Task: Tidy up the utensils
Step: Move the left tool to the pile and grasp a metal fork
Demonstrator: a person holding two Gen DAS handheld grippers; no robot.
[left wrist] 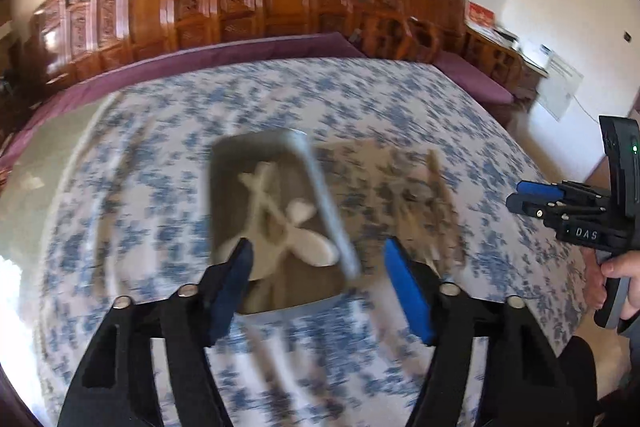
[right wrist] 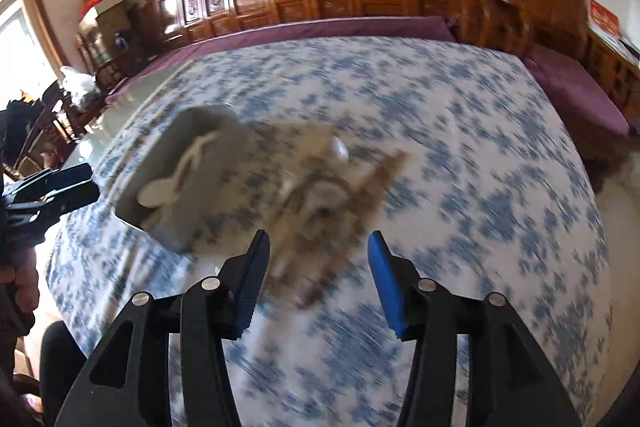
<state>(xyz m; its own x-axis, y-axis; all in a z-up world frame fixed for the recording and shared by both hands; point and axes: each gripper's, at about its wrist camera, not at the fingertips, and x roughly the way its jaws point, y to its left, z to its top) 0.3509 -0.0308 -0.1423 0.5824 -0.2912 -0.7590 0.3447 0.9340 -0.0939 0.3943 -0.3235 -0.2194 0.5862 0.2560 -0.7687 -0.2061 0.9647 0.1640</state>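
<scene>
Blue-and-white floral cloth covers the table (left wrist: 160, 131), seen through heavy motion blur from both wrist cameras. A grey rectangular tray (left wrist: 224, 195) sits near the middle of the cloth, and at least two pale spoons (left wrist: 312, 247) lie crossed inside it — so part of the sorting looks done. Just beside the tray, on its right, rests a blurred brownish heap (right wrist: 332, 203) of what seem to be more utensils, with one white spoon (right wrist: 338, 149) at its far edge; the blur hides how many pieces are there. These appear to be what is left to move.

Both tools are empty. The left claw (left wrist: 320, 283) hangs above the near edge of the tray with its blue pads wide apart. The right claw (right wrist: 316, 279) hovers over the near end of the heap, also spread open and gripping nothing — a pick from the heap seems the likely next step. Carved wooden benches with purple cushions line the far wall.
</scene>
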